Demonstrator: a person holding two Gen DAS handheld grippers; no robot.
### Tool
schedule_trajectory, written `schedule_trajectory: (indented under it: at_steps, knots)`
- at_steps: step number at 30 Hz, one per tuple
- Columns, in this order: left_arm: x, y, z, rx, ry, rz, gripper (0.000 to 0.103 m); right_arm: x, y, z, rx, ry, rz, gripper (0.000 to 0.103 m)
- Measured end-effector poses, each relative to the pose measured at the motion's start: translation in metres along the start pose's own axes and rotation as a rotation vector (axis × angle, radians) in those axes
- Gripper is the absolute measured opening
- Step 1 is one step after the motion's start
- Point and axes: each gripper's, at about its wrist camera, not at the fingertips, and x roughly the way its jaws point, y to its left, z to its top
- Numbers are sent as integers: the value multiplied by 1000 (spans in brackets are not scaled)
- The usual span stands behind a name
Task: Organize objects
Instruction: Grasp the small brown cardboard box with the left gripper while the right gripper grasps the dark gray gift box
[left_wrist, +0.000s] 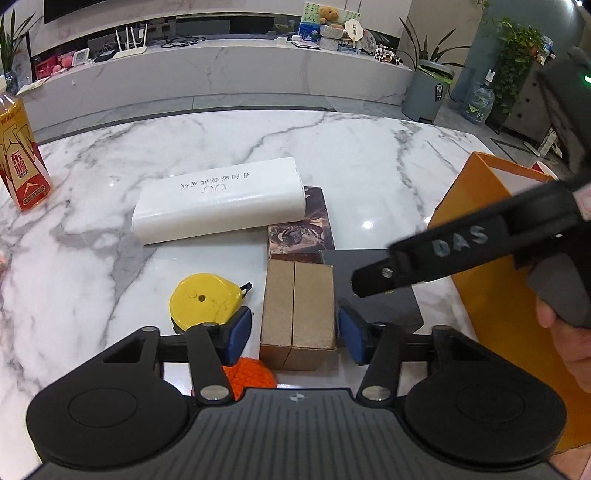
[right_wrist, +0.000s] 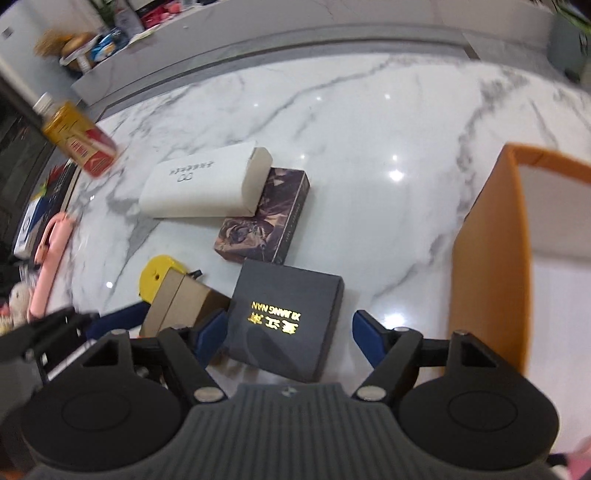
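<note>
My left gripper (left_wrist: 294, 334) is open, its blue pads on either side of a brown cardboard box (left_wrist: 299, 314) on the marble table, a small gap at each side. The box also shows in the right wrist view (right_wrist: 181, 306). My right gripper (right_wrist: 290, 334) is open above a black box with gold lettering (right_wrist: 286, 314), pads wider than the box. The right gripper's body (left_wrist: 461, 247) crosses the left wrist view over that black box (left_wrist: 376, 306). An orange paper bag (right_wrist: 491, 258) stands open at the right.
A white box (left_wrist: 221, 201) lies on a patterned brown box (left_wrist: 301, 230). A yellow tape measure (left_wrist: 203, 301) and an orange knitted item (left_wrist: 251, 374) sit left of the cardboard box. A drink bottle (left_wrist: 22, 158) stands far left. A pink object (right_wrist: 51, 254) lies at the left edge.
</note>
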Motion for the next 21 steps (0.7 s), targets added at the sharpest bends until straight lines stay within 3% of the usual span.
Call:
schedule_trajectory:
  at_steps: [13,21]
  knots:
    - [-9,10,-5,-69,-2,-8,51,34,10,5,49,33,-35,80]
    - [-17,10,-8,-115,-17,-30,51,19,14,-5,9,8,-41,78]
